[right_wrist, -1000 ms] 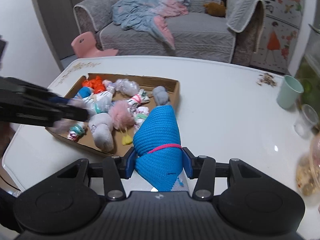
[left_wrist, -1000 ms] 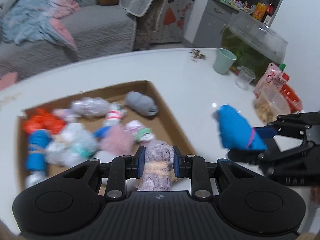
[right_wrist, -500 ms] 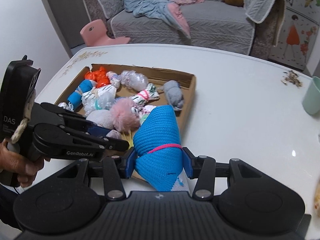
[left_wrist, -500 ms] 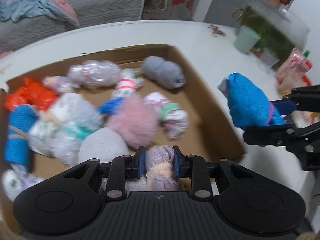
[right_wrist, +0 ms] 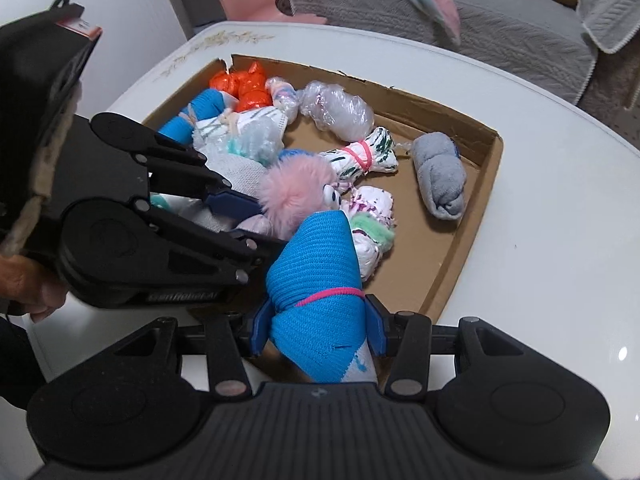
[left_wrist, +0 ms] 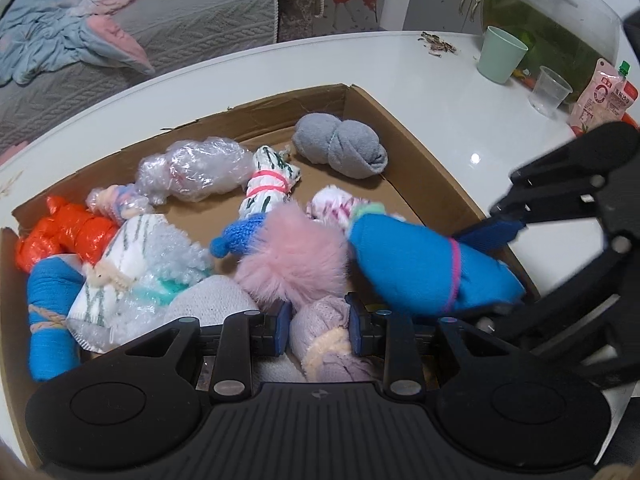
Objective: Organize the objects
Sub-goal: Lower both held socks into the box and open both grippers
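My left tool (left_wrist: 318, 330) is clamped on a lilac knitted bundle (left_wrist: 328, 340) tied with a peach band, held low over the near edge of the cardboard box (left_wrist: 432, 172). My right tool (right_wrist: 318, 330) grips a bright blue knitted bundle (right_wrist: 316, 292) with a pink elastic round it; its free end reaches over the box's near right wall, just beside the left tool's fingers.

Inside the box, closest to both tools, sits a fluffy pink pompom (left_wrist: 292, 260), touching a white bundle with green and pink marks (right_wrist: 372, 216). Left of these lie a pale grey knitted bundle (left_wrist: 212, 304), a white and mint bundle in clear plastic (left_wrist: 148, 264) and a blue roll tied with tan cord (left_wrist: 46, 320) against the left wall. Farther in are an orange plastic bundle (left_wrist: 60, 236), a clear plastic-wrapped bundle (left_wrist: 192, 170) and a white striped bundle with a pink elastic (left_wrist: 270, 184). A grey rolled sock (left_wrist: 340, 146) lies in the far right corner.

Beyond the box, toward the tabletop's (left_wrist: 420, 76) far right edge, stand a green cup (left_wrist: 500, 54), a clear cup (left_wrist: 548, 90) and a pink pouch (left_wrist: 600, 98).
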Tool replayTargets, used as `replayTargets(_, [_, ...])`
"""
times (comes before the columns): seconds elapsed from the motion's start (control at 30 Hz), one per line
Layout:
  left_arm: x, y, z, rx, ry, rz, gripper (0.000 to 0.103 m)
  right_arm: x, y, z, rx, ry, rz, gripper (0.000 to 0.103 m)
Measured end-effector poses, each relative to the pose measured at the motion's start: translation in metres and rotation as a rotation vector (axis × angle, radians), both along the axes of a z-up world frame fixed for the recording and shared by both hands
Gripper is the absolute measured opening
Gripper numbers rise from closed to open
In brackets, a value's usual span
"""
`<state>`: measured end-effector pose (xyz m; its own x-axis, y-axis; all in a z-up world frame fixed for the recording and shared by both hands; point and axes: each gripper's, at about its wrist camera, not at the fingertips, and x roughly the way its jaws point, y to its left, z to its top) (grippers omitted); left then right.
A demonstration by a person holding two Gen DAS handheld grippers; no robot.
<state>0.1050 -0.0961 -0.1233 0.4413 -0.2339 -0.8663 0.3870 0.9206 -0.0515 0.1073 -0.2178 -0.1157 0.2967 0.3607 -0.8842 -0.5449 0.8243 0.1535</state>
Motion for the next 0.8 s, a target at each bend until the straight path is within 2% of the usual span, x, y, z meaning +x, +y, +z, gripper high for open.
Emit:
replayTargets(0.17, [0.000,-0.001,-0.003,0.011,0.011,0.003,0.036,0.008,0.004,-0.006,-0.071,-0.042,0.031,0.044])
replayTargets(0.33, [-0.005,-0.011,-0.007,0.085,-0.023,-0.060,0.037,0.008,0.009,-0.006,-0.123,-0.088,0.074,0.044])
replayTargets(0.5, [-0.008,-0.006,-0.006,0.020,-0.014,-0.074,0.038,0.004,0.011,-0.009,-0.131,-0.090,0.127,0.044])
replayTargets(0.63, [-0.010,-0.006,-0.006,-0.012,-0.013,-0.120,0.050,0.006,0.010,-0.009,-0.112,-0.071,0.153,0.045])
replayTargets(0.73, [-0.010,-0.009,-0.005,0.008,-0.013,-0.143,0.054,0.009,0.008,-0.009,-0.108,-0.056,0.194,0.046])
replayTargets(0.8, [-0.009,-0.011,-0.006,0.020,-0.012,-0.147,0.060,0.012,0.008,-0.009,-0.108,-0.050,0.226,0.050])
